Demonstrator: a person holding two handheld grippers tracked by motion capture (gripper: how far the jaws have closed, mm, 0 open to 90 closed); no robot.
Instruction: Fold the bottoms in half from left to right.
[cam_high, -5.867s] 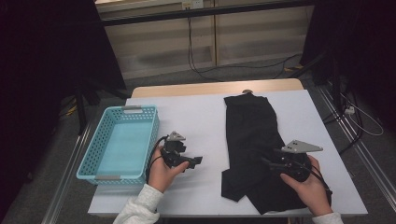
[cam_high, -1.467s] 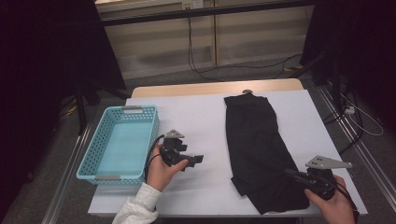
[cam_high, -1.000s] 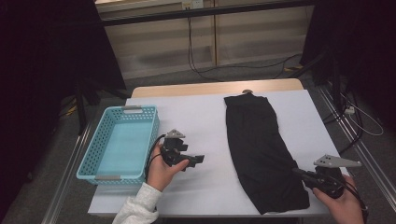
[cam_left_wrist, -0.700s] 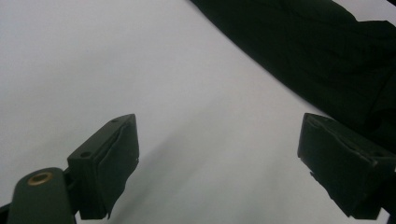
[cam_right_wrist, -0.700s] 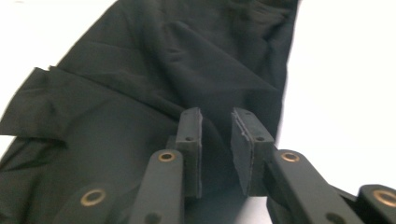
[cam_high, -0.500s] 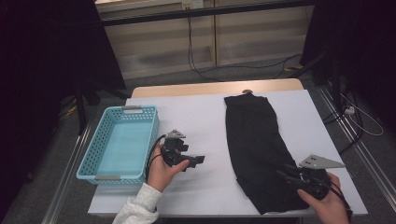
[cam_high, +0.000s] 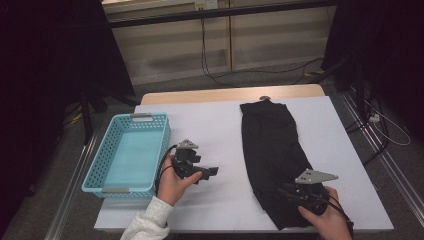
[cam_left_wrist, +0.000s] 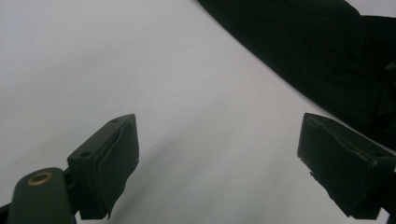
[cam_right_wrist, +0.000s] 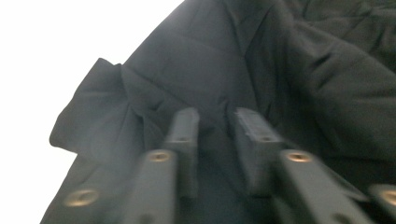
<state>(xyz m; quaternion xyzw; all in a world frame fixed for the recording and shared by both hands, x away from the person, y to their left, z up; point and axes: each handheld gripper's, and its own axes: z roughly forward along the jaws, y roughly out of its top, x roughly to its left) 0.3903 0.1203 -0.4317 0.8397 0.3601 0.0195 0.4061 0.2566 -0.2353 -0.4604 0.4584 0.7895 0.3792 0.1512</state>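
A light-blue plastic lattice basket (cam_high: 127, 152) sits at the worktop's (cam_high: 210, 120) left edge, nothing in it. Just right of it the left gripper (cam_high: 207, 172) hovers, jaws wide apart over bare white surface. A long black cloth (cam_high: 272, 150), soft and creased, runs from the far edge toward the near right corner, where the right gripper (cam_right_wrist: 212, 123) has its jaws nearly together on a fold.

Black garment (cam_high: 272, 155) on white table (cam_high: 215, 120); turquoise basket (cam_high: 131, 152), black tongs (cam_left_wrist: 224, 168).

Bare table (cam_high: 220, 130) between basket (cam_high: 127, 152) and garment (cam_high: 272, 145)
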